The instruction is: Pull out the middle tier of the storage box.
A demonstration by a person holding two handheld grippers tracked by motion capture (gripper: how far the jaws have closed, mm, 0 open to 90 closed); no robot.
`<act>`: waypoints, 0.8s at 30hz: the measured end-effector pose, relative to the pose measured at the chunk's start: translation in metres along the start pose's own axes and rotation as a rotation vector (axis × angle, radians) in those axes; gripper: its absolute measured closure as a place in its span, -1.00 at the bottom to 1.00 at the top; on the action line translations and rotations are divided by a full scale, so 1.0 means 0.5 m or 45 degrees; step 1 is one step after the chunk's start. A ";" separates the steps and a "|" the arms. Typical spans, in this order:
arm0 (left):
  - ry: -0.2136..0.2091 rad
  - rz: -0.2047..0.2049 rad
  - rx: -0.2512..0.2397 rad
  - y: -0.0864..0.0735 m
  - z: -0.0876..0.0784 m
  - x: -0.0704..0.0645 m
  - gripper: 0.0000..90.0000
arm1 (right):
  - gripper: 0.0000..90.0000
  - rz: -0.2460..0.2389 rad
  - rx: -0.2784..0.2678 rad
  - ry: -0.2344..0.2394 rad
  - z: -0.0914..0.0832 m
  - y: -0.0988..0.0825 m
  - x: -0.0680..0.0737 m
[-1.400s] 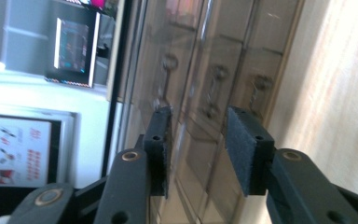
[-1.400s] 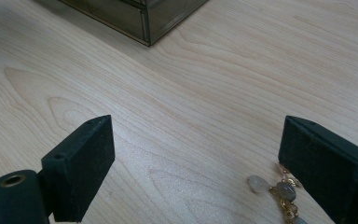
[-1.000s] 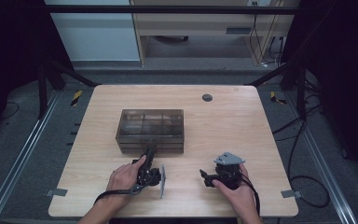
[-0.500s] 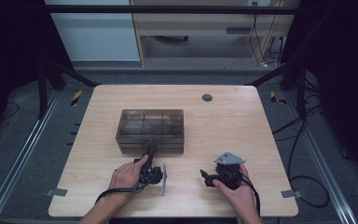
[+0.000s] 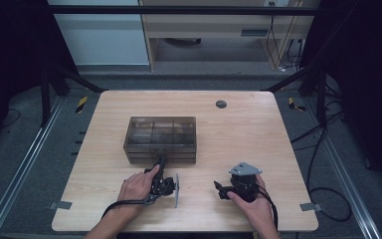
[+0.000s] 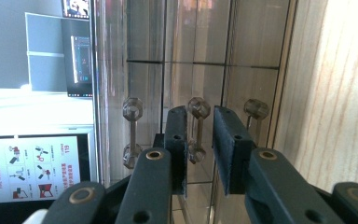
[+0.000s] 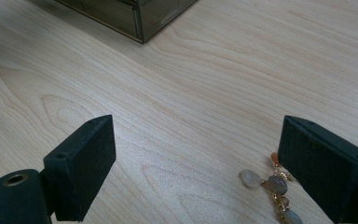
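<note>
A: Nearest edge first. Right gripper point(image 5: 222, 189) lies low on the table point(image 5: 238, 134), held by the right hand point(image 5: 251, 199). Jaws?

B: Spread wide, nothing between the pads. In the right gripper view a beaded piece of jewellery point(image 7: 272, 186), pale stones on gold links, lies on the wood just inside the right-side jaw; whether it touches that jaw I can't tell.

A: Left side?

B: Left gripper point(image 5: 160, 162) in the left hand point(image 5: 139, 184), turned on its side, tips at the front face of the smoky clear drawer box point(image 5: 161, 132). Its jaws have just been closing and now stand narrow.

A: On what?

B: In the left gripper view the middle drawer handle point(image 6: 196, 130), a clear bar with faceted ends, sits between the two pads point(image 6: 176, 140). Slim gaps show either side, so not pressed. Two like handles flank it.

A: Box position?

B: Mid-table, left of centre, just beyond the left hand, drawers shut. Farther back, a round grommet point(image 5: 221, 104) near the far edge.
</note>
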State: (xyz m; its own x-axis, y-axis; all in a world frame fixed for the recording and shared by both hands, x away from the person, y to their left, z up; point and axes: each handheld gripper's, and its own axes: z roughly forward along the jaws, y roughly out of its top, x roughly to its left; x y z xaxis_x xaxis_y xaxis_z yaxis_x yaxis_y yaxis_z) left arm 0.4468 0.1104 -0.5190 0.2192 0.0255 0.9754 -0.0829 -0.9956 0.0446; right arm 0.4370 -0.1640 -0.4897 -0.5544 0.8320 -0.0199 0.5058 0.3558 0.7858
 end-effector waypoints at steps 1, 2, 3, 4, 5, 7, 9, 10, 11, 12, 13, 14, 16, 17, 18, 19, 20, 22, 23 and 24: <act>-0.005 -0.001 0.007 0.000 0.000 0.000 0.68 | -0.74 -0.002 0.001 0.000 0.000 0.000 0.000; -0.009 -0.012 0.008 -0.001 0.001 -0.001 0.68 | -0.74 0.000 0.001 0.000 0.000 0.000 0.000; -0.007 -0.004 0.009 -0.001 0.002 -0.001 0.68 | -0.74 0.000 0.002 0.001 0.000 0.000 0.001; -0.003 0.000 0.009 -0.002 0.002 -0.002 0.68 | -0.74 0.000 0.003 0.001 0.000 0.000 0.001; -0.002 0.000 0.008 -0.002 0.003 -0.003 0.68 | -0.73 0.001 0.004 0.003 0.000 0.000 0.001; 0.000 -0.004 0.007 -0.002 0.003 -0.002 0.69 | -0.73 0.000 0.006 0.003 0.001 0.000 0.001; 0.009 -0.009 -0.001 -0.003 0.003 -0.002 0.74 | -0.72 0.000 0.010 0.004 0.002 -0.001 0.001; 0.009 -0.006 0.003 -0.003 0.003 -0.002 0.74 | -0.72 0.000 0.011 0.004 0.002 -0.001 0.001; 0.011 -0.003 -0.001 -0.002 0.003 -0.003 0.75 | -0.72 -0.002 0.014 0.004 0.002 -0.001 0.001; 0.012 0.002 -0.003 -0.002 0.003 -0.005 0.77 | -0.72 -0.005 0.014 0.005 0.002 -0.001 0.001; 0.017 0.002 -0.003 -0.001 0.003 -0.005 0.78 | -0.72 -0.007 0.013 0.007 0.002 -0.001 0.001; 0.014 0.000 -0.003 -0.002 0.004 -0.005 0.78 | -0.72 -0.007 0.014 0.007 0.002 -0.001 0.002; 0.015 0.003 -0.004 -0.002 0.004 -0.005 0.79 | -0.72 -0.005 0.014 0.009 0.003 -0.001 0.002; 0.017 0.004 -0.005 -0.002 0.004 -0.006 0.79 | -0.72 -0.002 0.016 0.010 0.003 -0.001 0.002; 0.019 0.006 -0.005 -0.003 0.004 -0.006 0.79 | -0.72 -0.003 0.017 0.011 0.003 -0.001 0.002; 0.019 0.005 -0.005 -0.003 0.004 -0.006 0.79 | -0.72 0.000 0.017 0.012 0.003 -0.001 0.002; 0.019 0.003 -0.006 -0.003 0.004 -0.006 0.79 | -0.72 -0.001 0.017 0.011 0.003 -0.001 0.002; 0.020 0.001 -0.010 -0.003 0.004 -0.006 0.79 | -0.72 -0.006 0.015 0.010 0.003 -0.001 0.002; 0.021 0.002 -0.011 -0.004 0.004 -0.006 0.79 | -0.72 -0.006 0.015 0.008 0.003 -0.002 0.001; 0.022 0.003 -0.013 -0.004 0.004 -0.006 0.80 | -0.72 -0.004 0.016 0.008 0.002 -0.002 0.001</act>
State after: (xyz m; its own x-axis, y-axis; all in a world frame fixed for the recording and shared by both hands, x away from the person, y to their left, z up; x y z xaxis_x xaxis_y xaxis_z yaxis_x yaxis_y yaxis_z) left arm 0.4482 0.1122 -0.5226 0.2019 0.0247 0.9791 -0.0930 -0.9947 0.0442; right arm 0.4371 -0.1632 -0.4910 -0.5598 0.8284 -0.0185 0.5123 0.3636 0.7780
